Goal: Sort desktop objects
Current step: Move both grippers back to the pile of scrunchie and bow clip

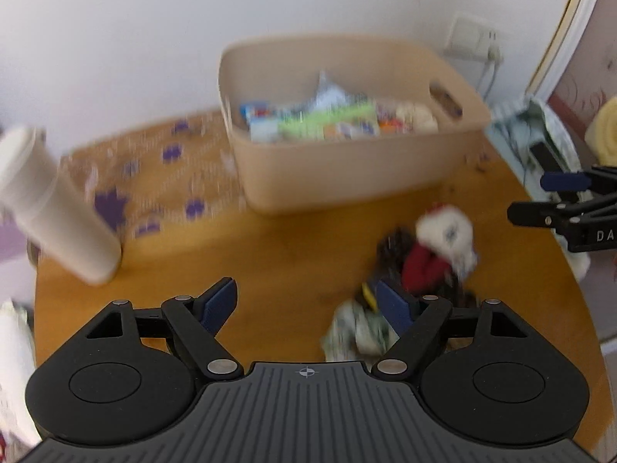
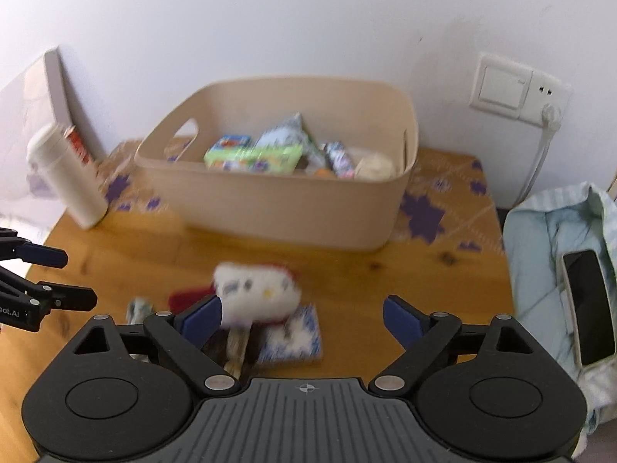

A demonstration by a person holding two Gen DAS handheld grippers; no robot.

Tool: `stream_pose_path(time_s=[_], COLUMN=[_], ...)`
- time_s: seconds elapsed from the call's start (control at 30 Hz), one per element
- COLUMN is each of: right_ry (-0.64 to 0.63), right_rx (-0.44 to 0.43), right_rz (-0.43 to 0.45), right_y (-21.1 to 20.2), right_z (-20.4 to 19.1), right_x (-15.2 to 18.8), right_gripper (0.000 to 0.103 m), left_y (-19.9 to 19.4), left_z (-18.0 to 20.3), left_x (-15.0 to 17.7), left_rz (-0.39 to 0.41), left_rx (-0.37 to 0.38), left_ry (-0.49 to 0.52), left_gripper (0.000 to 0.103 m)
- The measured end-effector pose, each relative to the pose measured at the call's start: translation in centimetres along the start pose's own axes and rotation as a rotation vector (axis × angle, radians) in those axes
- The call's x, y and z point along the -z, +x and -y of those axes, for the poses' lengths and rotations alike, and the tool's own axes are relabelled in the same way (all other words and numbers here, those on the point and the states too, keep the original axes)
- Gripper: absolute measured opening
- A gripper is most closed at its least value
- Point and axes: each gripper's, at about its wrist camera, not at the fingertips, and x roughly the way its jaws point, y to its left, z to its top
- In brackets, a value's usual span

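A beige basket (image 1: 347, 177) (image 2: 270, 208) stands at the back of the wooden table and holds several snack packets. A white plush toy with a red bow (image 1: 443, 231) (image 2: 256, 295) lies on a small pile of items in front of it, with a blue patterned packet (image 2: 295, 337) and a crumpled packet (image 1: 356, 330) beside it. My left gripper (image 1: 308, 305) is open and empty, above the table left of the pile. My right gripper (image 2: 302, 320) is open and empty, just above the plush toy. Each gripper shows at the edge of the other's view.
A white cylindrical bottle (image 1: 58, 208) (image 2: 65, 177) stands at the table's left. A patterned mat (image 1: 154, 177) lies under the basket. A phone (image 2: 588, 305) rests on pale cloth at the right. A wall socket (image 2: 516, 88) with a plugged cable is behind.
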Motion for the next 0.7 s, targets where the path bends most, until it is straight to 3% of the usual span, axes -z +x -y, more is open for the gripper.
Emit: stream_pose_path(time_s=[0.17, 0.4, 0.7], right_ry=[-0.015, -0.044, 0.000], right_rx=[-0.033, -0.018, 0.003], right_rz=[-0.071, -0.124, -0.085], right_y=[-0.5, -0.5, 0.1], right_z=[-1.9, -3.6, -2.8], right_x=[3.6, 7.0, 6.3], right_gripper=[0.098, 0.099, 0.103], left_y=[-0.3, -0.5, 0.3], left_z=[0.7, 2.8, 4.8], left_x=[3.3, 7.0, 8.6], left_rz=[-0.085, -0.120, -0.116], left_rx=[0.035, 0.048, 0.076], left_ry=[-0.054, -0.013, 0.009], left_gripper=[0.081, 0.081, 0.081])
